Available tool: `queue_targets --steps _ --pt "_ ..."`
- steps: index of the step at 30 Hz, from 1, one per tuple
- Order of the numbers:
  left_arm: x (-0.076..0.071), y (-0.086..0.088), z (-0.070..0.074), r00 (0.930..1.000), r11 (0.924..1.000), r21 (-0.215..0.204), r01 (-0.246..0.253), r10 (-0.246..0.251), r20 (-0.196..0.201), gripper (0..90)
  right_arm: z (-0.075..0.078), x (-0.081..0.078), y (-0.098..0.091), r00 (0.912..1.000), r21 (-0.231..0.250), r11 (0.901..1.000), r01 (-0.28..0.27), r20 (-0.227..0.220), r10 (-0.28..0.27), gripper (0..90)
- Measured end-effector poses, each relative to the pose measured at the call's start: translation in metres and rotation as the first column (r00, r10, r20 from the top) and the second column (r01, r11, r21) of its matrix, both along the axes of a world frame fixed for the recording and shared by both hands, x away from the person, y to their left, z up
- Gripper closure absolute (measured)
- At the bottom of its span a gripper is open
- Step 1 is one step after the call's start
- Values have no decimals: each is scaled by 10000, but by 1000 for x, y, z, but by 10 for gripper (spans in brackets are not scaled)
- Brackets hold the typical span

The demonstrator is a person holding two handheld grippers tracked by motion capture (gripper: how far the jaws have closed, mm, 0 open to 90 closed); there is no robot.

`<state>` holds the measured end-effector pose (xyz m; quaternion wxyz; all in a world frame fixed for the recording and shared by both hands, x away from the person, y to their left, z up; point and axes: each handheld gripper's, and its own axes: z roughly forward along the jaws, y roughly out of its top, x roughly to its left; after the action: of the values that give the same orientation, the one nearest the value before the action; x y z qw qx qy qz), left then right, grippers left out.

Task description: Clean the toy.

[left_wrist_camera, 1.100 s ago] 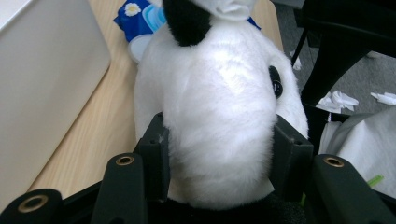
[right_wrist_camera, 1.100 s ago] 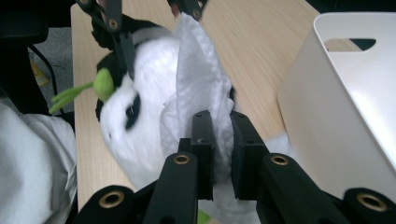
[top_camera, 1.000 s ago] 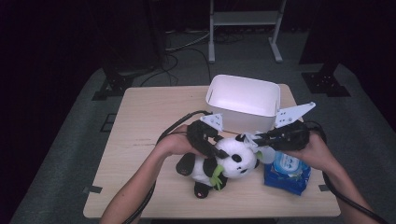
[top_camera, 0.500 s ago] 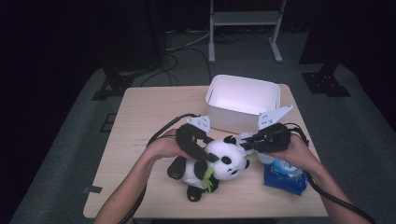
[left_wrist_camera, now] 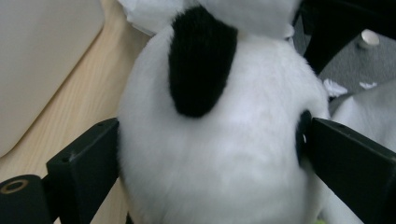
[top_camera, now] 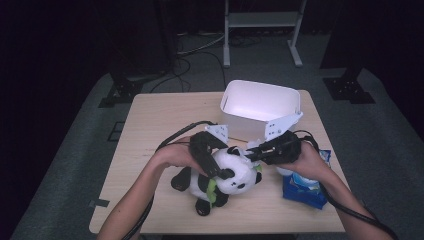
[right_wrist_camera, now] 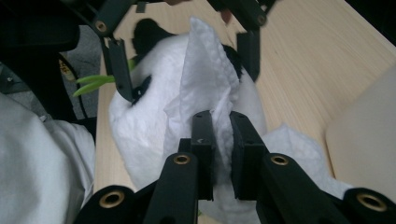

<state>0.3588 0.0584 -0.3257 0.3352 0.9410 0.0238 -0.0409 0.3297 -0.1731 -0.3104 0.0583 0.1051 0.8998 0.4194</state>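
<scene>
The wooden table [top_camera: 150, 130] bore a white bin [top_camera: 260, 106] at its far edge; before it lay the plush panda [top_camera: 227, 175]; the left gripper [top_camera: 212, 167] had just opened, wide jaws flanking the panda's head; the right gripper [right_wrist_camera: 220, 140] pinched a white wipe [right_wrist_camera: 205, 79] against the panda.

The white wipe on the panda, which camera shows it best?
The right gripper view: the wipe stands pinched between that gripper's jaws, draped over the panda. The high view shows a small white scrap; the left gripper view shows its edge at top.

Plush panda [top_camera: 227, 172] under white tissue [right_wrist_camera: 205, 70]
</scene>
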Motion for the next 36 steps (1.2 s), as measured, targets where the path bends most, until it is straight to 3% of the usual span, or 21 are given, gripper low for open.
queue_targets --steps 3,11,13,14,17,21,25,27,32,36 --pt "-2 1 2 9994 9993 128 347 -348 63 58 5 -4 11 9995 -148 9997 -218 212 221 806" --pt "-3 0 -2 9992 9990 256 371 -374 126 93 2 -3 22 9993 -380 9989 -282 232 291 810" --pt "-3 2 -3 9995 9994 164 291 -293 121 199 0 -1 21 9995 -373 9990 -254 181 261 810" --pt "-3 2 -4 9997 9998 112 187 -189 165 199 0 -1 21 9995 -373 9990 -254 181 261 810" --pt "-2 4 -5 9997 9999 -153 -43 47 233 328 -1 0 18 9997 -399 9992 14 239 -4 810" --pt "-2 6 -2 9993 9986 -494 -210 226 313 381 3 1 13 9992 -272 9995 187 357 -178 809" --pt "-3 5 3 9973 9960 -862 -240 298 670 387 9 1 9 9986 -168 9996 242 474 -234 809" --pt "-3 3 7 9953 9905 -1346 -284 404 875 388 18 1 6 9975 63 9996 279 643 -282 809" --pt "-3 2 7 9958 9852 -1693 -259 404 823 388 31 -2 5 9960 196 9994 269 852 -284 809" --pt "-4 10 3 9951 9824 -1815 -436 588 792 392 30 -2 2 9959 109 9996 269 859 -278 808"
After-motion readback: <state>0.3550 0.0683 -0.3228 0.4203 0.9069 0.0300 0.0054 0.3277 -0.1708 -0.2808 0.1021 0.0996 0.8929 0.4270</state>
